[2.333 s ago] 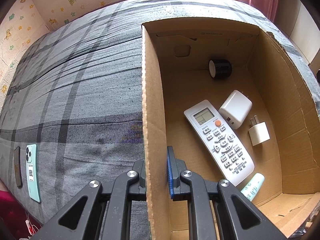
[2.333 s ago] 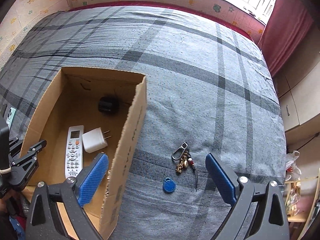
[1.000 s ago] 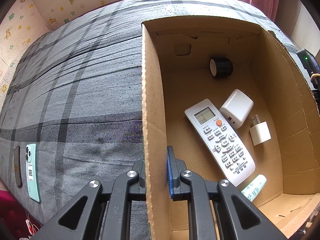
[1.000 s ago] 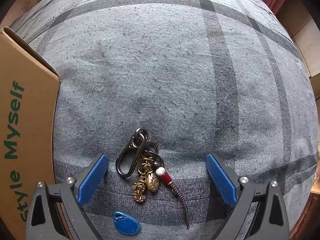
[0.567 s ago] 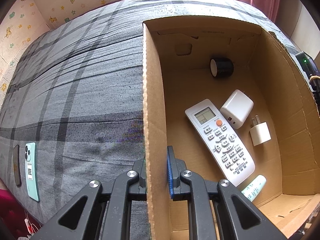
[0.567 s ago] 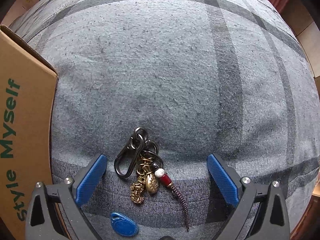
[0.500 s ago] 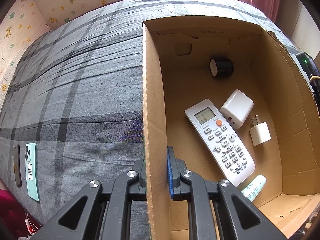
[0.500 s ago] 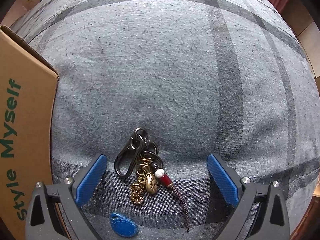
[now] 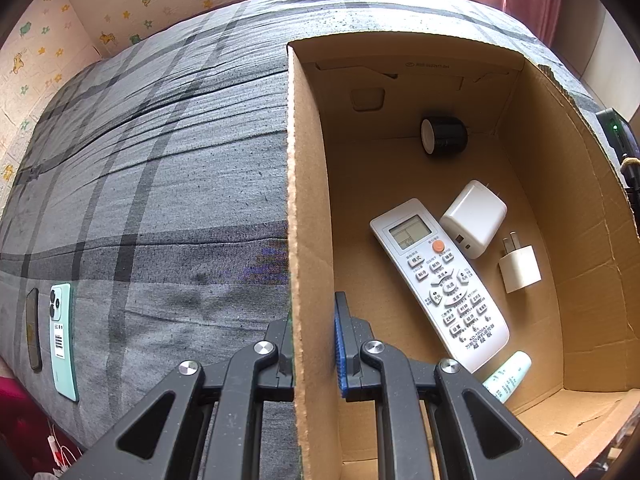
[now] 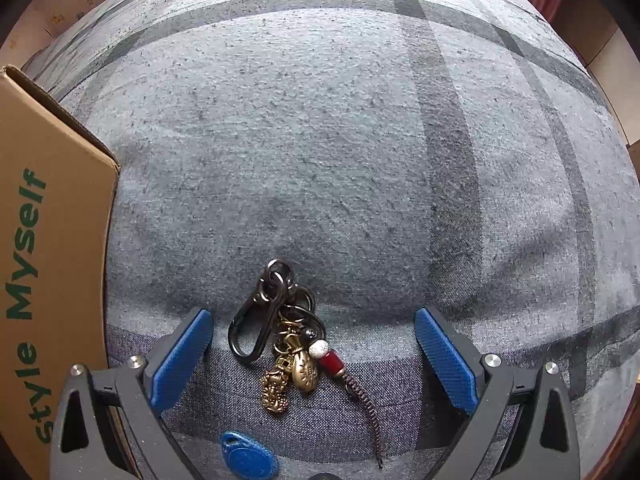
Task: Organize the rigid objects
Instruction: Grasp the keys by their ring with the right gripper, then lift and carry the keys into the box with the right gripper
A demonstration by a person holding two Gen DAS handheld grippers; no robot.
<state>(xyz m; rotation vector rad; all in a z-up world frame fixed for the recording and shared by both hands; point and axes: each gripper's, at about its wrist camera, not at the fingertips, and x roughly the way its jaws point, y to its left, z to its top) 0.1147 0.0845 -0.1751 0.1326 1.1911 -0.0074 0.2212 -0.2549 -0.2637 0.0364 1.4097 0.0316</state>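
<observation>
keychain (image 10: 286, 344) — black carabiner, brass charms, red bead, between spread right hand-held gripper (image 10: 314, 338)

The cardboard box (image 9: 308, 208) sits on the bed (image 9: 160, 168); inside, the remote control (image 9: 438, 280) lies along the floor, the larger charger (image 9: 474, 218) just beside its right, the small plug (image 9: 520, 268) right of that, the round can (image 9: 444, 136) at the far wall, the tube (image 9: 508, 376) at the near end. Left of the box, near the bed's edge, lie two phones (image 9: 60, 332) side by side. Right of the box (image 10: 48, 272), the keychain (image 10: 280, 340) lies on the bed (image 10: 360, 140), its fob (image 10: 248, 458) nearest the camera
</observation>
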